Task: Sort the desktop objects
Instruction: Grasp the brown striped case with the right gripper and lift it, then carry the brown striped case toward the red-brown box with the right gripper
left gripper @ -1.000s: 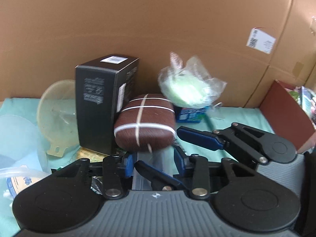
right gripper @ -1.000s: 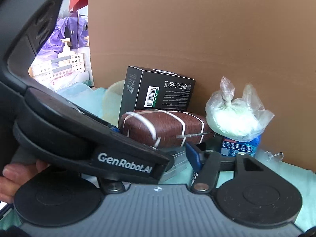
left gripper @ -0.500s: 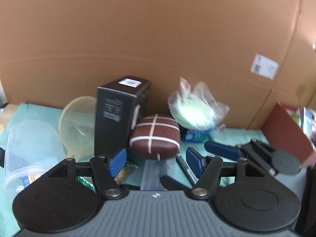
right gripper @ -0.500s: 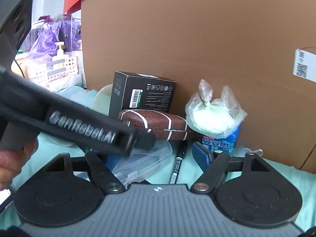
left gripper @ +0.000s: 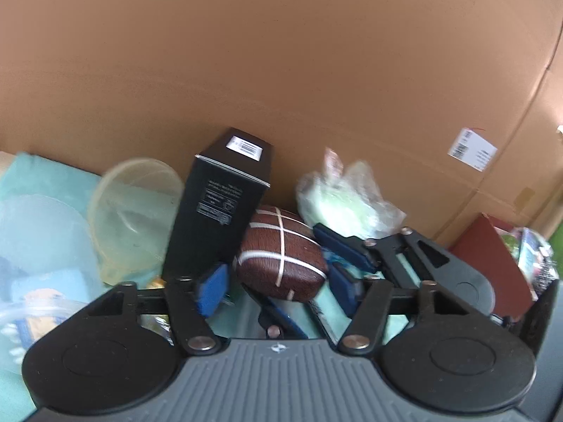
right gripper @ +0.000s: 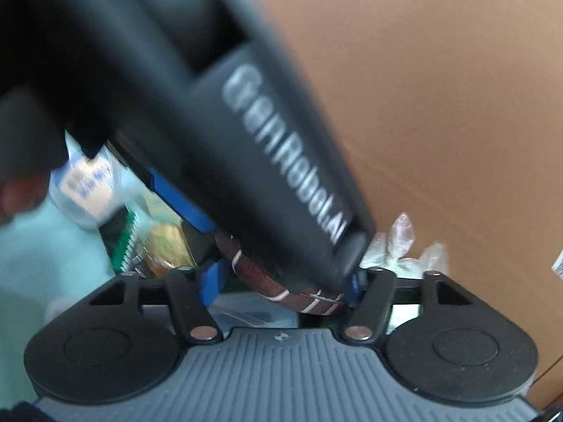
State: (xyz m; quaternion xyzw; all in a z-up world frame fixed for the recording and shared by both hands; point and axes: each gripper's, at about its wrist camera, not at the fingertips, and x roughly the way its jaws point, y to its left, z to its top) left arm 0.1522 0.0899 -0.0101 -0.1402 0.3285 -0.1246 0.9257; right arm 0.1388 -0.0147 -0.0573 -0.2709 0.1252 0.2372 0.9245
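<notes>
Oval brown case [left gripper: 280, 260] looks woven and matt; tall black carton [left gripper: 220, 207] smooth card; crinkled clear plastic bag [left gripper: 346, 204] glossy; brown cardboard wall [left gripper: 281, 70] matt.

A light teal cloth [left gripper: 42, 176] covers the surface, and on it rest a tall black cardboard box [left gripper: 221, 207], a yellowish translucent plastic bowl [left gripper: 133, 211] and a brown oval case with white stripes [left gripper: 281, 256].

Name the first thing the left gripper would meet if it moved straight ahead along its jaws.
Probably the brown leather-look oval case with white crossed bands, lying straight ahead of the open left gripper, though depth is uncertain.
</notes>
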